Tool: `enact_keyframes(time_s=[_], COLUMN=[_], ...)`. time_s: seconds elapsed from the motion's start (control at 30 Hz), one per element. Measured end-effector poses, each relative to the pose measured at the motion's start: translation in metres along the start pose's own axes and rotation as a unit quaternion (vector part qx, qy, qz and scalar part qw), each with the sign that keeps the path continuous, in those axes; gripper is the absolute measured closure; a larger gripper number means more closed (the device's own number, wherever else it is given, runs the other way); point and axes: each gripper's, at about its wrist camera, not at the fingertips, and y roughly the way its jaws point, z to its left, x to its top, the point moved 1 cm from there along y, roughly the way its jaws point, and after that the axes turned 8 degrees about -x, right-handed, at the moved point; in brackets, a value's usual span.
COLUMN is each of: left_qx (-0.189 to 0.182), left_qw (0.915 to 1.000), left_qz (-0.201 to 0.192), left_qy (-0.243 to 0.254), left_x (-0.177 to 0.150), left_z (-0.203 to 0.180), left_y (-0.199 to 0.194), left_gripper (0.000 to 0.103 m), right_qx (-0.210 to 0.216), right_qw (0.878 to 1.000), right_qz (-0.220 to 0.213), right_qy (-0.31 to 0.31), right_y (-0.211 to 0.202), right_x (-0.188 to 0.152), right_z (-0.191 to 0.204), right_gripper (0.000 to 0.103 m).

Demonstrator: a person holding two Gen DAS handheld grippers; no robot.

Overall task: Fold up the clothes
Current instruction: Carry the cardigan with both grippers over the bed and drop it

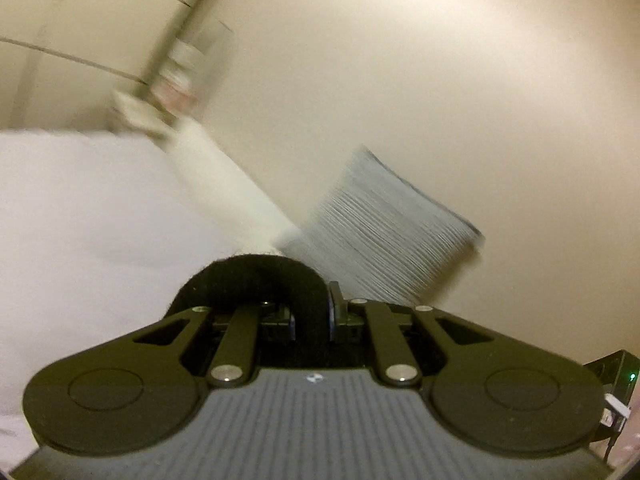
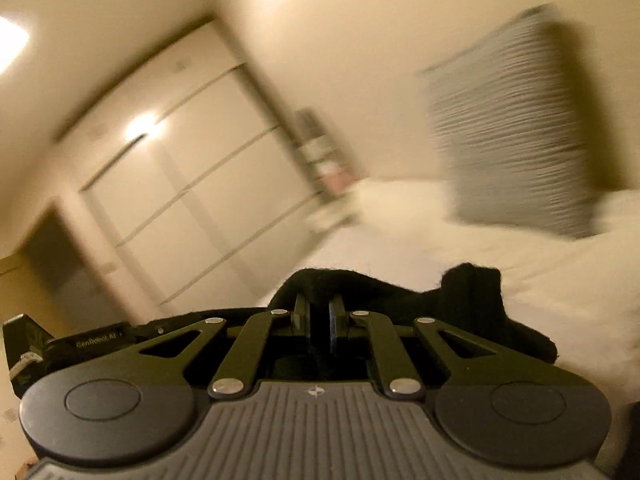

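A black knit garment [image 1: 256, 276] is pinched in my left gripper [image 1: 312, 320]; it loops up over the jaws, which stand shut on it. In the right wrist view my right gripper [image 2: 320, 320] is also shut on the black garment [image 2: 468, 292], whose cloth trails off to the right over the white bed [image 2: 440, 248]. Both grippers are raised and tilted, and both views are blurred by motion. The rest of the garment is hidden below the grippers.
A grey ribbed pillow [image 1: 384, 232] leans on the cream wall at the bed's head; it also shows in the right wrist view [image 2: 512, 132]. White bedding [image 1: 80, 220] lies at the left. White wardrobe doors [image 2: 192, 168] and a small shelf [image 2: 324, 160] stand beyond the bed.
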Motion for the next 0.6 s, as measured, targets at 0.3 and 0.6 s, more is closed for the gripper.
enact_keyframes(time_s=[0.3, 0.6], left_qx=[0.171, 0.340], left_qw=[0.9799, 0.9346], left_qz=[-0.101, -0.014], left_qy=[0.015, -0.104], left_x=[0.084, 0.070], left_z=[0.105, 0.244], left_y=[-0.233, -0.325], left_gripper=[0.093, 0.066], right_qx=[0.187, 0.183], right_qw=[0.979, 0.932], right_qz=[0.075, 0.252], right_qy=[-0.043, -0.187], right_y=[0.104, 0.203], right_x=[-0.082, -0.224], right_z=[0.246, 0.441], right_gripper=[0.093, 0.039])
